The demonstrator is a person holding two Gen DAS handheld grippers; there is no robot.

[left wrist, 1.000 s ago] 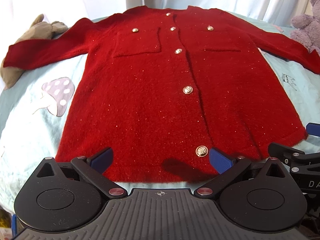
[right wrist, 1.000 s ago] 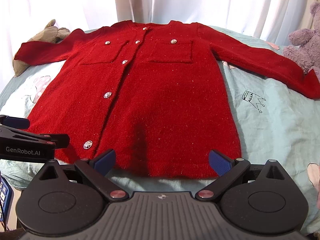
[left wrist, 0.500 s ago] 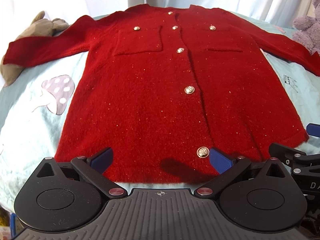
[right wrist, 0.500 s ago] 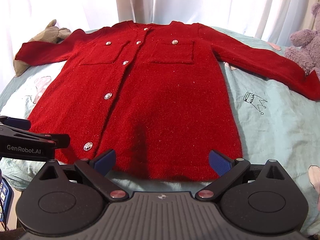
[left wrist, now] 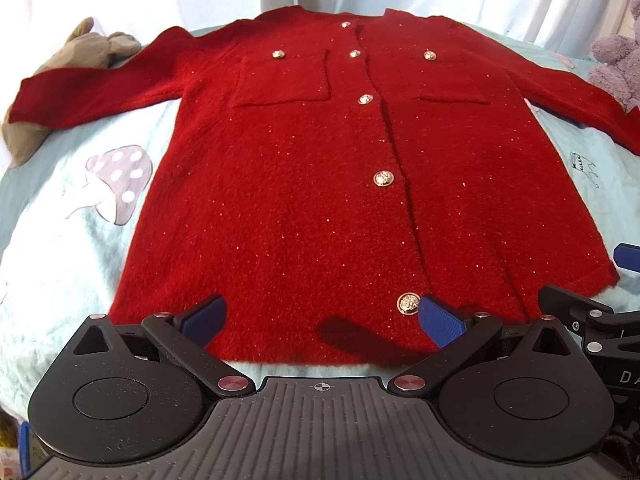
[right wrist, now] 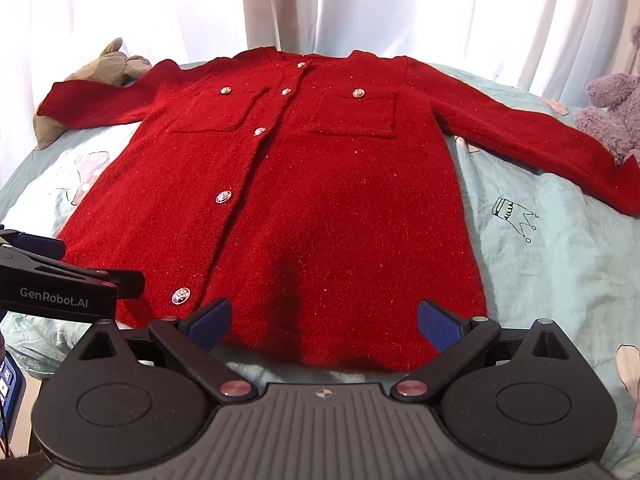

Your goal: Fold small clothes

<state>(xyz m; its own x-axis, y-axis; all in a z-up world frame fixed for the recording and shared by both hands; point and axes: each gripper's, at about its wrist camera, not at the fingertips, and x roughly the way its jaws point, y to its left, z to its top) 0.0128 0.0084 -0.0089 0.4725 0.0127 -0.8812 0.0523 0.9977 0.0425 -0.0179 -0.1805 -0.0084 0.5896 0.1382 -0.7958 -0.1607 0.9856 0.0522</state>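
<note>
1. we see a red cardigan [left wrist: 320,184] spread flat, front side up, on a pale blue sheet [left wrist: 60,248]; collar at the far end by the white curtain [right wrist: 360,8], hem nearest us.
2. both sleeves lie stretched out sideways. the left sleeve [left wrist: 92,88] overlaps a grey plush toy [left wrist: 76,52]; the right sleeve [right wrist: 540,148] ends just beside a purple plush toy [right wrist: 616,116].
3. gold buttons run down the placket; the lowest button [left wrist: 408,303] sits near the hem, and two chest pockets each carry a button.
4. our left gripper [left wrist: 322,318] hovers at the hem, over its left and middle part. its blue pads are spread wide, nothing between them but the cardigan's fabric below; we cannot tell whether the tips touch the cloth. the right-hand pad sits just beside the lowest button.
5. our right gripper [right wrist: 324,320] hovers at the hem on the cardigan's right half, fingers likewise spread wide and gripping nothing. a dark shadow falls on the fabric between them.
6. each gripper shows at the edge of the other's view: the two sit side by side along the hem.
7. sheet prints: a mushroom print [left wrist: 118,182] left of the cardigan, a crown print [right wrist: 514,216] to its right.
</note>
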